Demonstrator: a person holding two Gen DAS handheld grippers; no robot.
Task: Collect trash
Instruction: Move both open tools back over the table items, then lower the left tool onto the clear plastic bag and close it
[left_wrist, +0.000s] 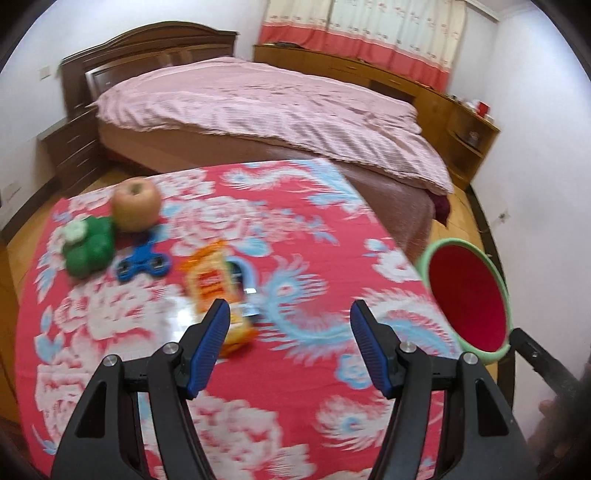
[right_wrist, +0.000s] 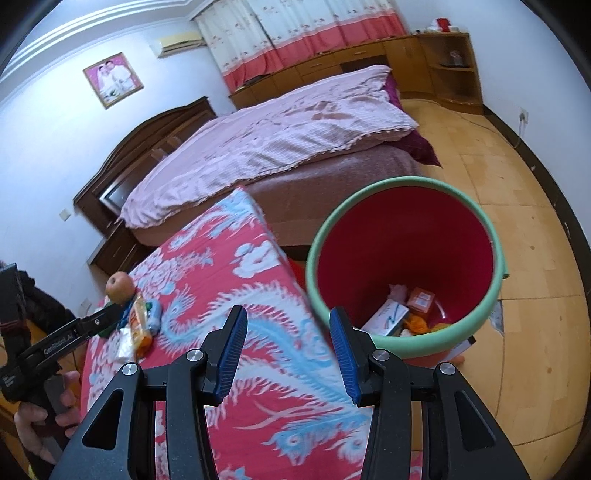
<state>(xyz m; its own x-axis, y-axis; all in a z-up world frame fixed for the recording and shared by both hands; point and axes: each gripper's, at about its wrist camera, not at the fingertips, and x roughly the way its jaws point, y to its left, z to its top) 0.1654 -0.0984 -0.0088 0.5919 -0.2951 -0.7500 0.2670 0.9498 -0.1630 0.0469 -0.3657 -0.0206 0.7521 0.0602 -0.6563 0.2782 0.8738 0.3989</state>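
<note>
An orange snack wrapper (left_wrist: 210, 282) lies on the table's red floral cloth (left_wrist: 295, 236), just ahead of my left gripper (left_wrist: 290, 310) and next to its left fingertip. That gripper is open with nothing between its blue pads. A red bin with a green rim (right_wrist: 323, 236) stands on the floor by the table's right edge, with several pieces of trash (right_wrist: 388, 317) in its bottom. My right gripper (right_wrist: 288, 317) hovers open and empty over the table edge beside the bin. In the right wrist view the wrapper (right_wrist: 139, 321) shows at the far left.
An apple (left_wrist: 136, 208), a green lump (left_wrist: 88, 251), a blue fidget spinner (left_wrist: 142, 260) and a pale blue item (left_wrist: 245, 275) share the table's left part. A bed with a pink cover (left_wrist: 258, 107) lies beyond. The wooden floor (right_wrist: 517, 240) surrounds the bin.
</note>
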